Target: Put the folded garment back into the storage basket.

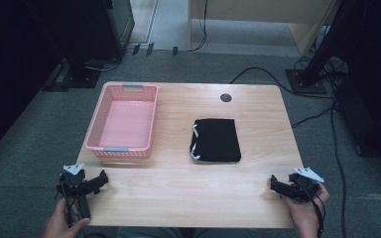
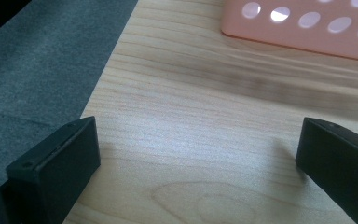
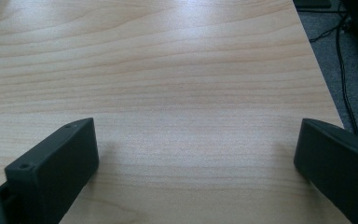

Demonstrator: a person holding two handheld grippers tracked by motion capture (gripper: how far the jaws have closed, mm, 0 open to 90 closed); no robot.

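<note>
High view: perforated pink plastic basket (image 1: 124,121) beside folded black cloth (image 1: 217,140).

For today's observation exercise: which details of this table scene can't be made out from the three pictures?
- Black folded cloth: its kind, too small in the high view.
- Pink basket: cut off by the left gripper view's top edge.
- Left gripper and right gripper: jaw gaps too small in the high view.

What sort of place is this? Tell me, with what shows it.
Likely a lab or office set up for recording: a wooden table on grey carpet, loose cables, and stand bases beside it.
</note>
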